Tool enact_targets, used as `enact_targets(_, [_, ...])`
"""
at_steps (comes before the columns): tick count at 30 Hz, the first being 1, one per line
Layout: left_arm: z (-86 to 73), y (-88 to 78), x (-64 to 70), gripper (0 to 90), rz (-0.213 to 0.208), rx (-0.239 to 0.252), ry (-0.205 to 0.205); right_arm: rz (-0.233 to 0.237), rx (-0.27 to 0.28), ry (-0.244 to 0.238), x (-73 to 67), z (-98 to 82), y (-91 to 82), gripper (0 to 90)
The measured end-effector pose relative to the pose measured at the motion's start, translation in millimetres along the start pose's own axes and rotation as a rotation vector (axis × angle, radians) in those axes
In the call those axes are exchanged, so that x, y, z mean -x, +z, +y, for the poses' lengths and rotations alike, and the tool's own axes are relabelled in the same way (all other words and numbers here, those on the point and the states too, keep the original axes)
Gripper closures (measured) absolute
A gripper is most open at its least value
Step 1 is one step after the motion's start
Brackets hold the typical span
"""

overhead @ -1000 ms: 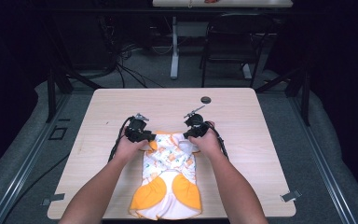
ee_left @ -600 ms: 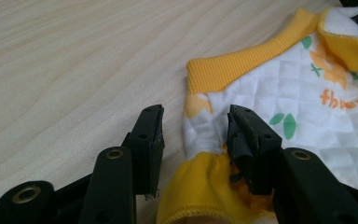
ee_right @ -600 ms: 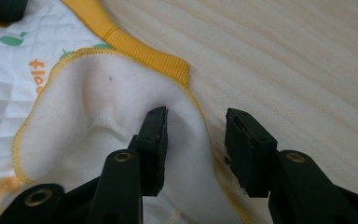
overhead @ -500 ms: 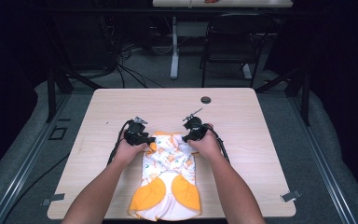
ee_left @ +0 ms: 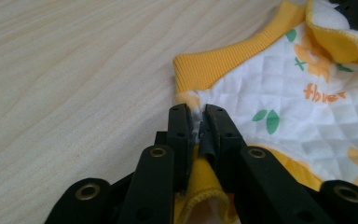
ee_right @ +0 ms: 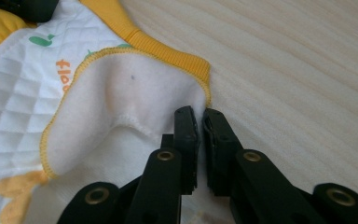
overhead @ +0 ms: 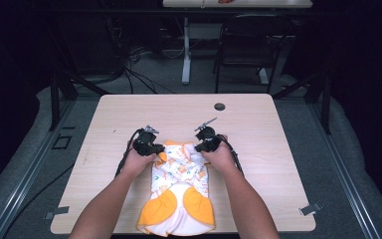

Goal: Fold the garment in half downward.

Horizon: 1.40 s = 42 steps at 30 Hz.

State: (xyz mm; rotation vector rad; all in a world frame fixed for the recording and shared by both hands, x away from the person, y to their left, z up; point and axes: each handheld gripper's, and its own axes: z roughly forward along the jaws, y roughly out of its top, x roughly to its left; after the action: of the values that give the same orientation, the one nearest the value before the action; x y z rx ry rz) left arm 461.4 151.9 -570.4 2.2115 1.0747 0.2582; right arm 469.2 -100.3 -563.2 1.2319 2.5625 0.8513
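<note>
Quilted white-and-orange garment (overhead: 179, 191) lying flat on the counter's (overhead: 278, 149) near half, left hand-held gripper (overhead: 151, 148) having just closed, pinching its far left corner, right hand-held gripper (overhead: 205, 145) likewise clamping the far right corner.

Loads of bare counter (overhead: 258, 124) to move over at 12, 9 and 3 o'clock of the baby garment (overhead: 179, 194), honestly the only thing out there is a small dark grommet (overhead: 220, 106) at about 1 o'clock, while the forearms (overhead: 248, 209) block the 6 o'clock side.
</note>
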Motion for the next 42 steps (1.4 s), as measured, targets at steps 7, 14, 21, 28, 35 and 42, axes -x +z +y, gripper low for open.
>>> enact_targets(7, [0.6,-2.6,-0.2,84.4,-0.003,-0.009,-0.029,-0.001,-0.028,-0.008,-0.6,1.5,-3.0,87.4])
enact_targets(14, [3.8,-14.7,1.5,85.2,-0.009,0.011,-0.009,-0.002,0.016,-0.031,-1.7,4.7,-17.4,87.6])
enact_targets(21, [12.1,-33.4,2.5,85.4,-0.016,0.056,0.007,-0.006,0.051,-0.057,-3.3,6.1,-34.0,87.7])
enact_targets(28, [23.8,-51.8,3.6,85.4,-0.012,0.099,0.026,-0.02,0.092,-0.097,-5.1,17.6,-56.3,87.7])
enact_targets(35, [37.0,-66.6,2.7,85.4,0.003,0.147,0.033,-0.045,0.127,-0.124,-9.3,30.2,-73.9,87.7])
enact_targets(42, [46.6,-77.3,2.8,85.3,0.025,0.185,0.053,-0.073,0.151,-0.156,-11.9,42.3,-89.8,87.7])
